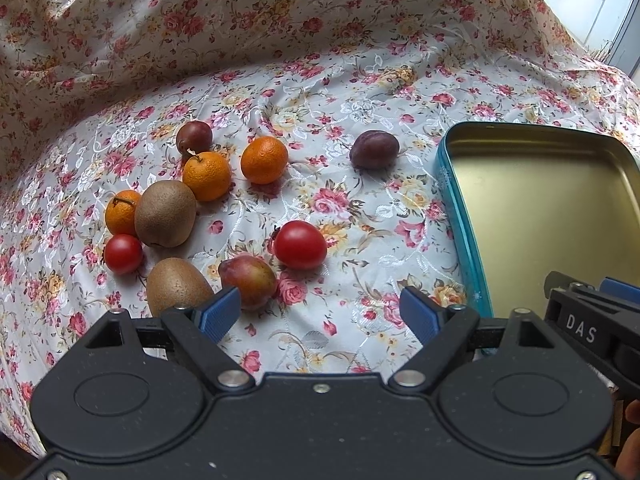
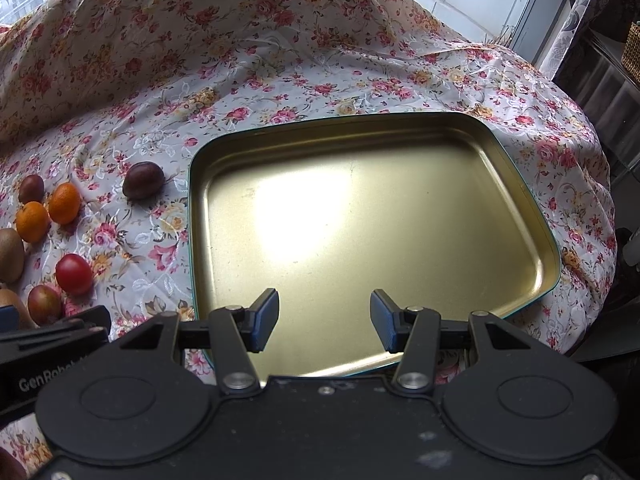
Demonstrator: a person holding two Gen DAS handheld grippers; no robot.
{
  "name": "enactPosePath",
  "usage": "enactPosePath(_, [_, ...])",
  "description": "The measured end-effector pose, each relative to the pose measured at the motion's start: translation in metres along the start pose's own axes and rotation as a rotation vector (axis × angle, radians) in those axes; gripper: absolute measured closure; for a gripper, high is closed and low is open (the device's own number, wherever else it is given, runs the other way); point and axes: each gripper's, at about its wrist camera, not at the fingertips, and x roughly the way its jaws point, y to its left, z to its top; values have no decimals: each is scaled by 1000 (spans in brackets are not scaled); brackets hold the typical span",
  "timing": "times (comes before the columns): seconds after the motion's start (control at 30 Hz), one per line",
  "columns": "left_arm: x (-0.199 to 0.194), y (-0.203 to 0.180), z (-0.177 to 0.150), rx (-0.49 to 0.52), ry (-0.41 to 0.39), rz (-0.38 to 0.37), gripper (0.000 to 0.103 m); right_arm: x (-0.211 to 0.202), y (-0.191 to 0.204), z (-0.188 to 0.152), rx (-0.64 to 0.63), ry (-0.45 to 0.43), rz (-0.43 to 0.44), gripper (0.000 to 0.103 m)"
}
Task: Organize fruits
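Gold tin tray (image 2: 520, 184): shallow, glossy, teal rim
Tomato (image 1: 299, 244): smooth, red
Left gripper (image 1: 320, 312): agape, empty
Right gripper (image 2: 324, 320): agape, empty

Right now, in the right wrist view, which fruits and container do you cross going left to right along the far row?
Small dark plum → stemmed mandarin → second mandarin → large dark plum → empty gold tin tray.

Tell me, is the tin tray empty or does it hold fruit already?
Empty. The tray shows only its bare gold bottom in the right wrist view; every visible fruit lies on the cloth.
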Motion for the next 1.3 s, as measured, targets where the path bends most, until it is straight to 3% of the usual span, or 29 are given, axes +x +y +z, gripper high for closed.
enactPosePath(1.03, [-1,1,-1,-8,-22,19,17,0,1,1,-2,0,-3,52])
enactPosePath(1.3, [-1,-2,-1,0,-20,5,21,1,-2,1,16,1,-2,51])
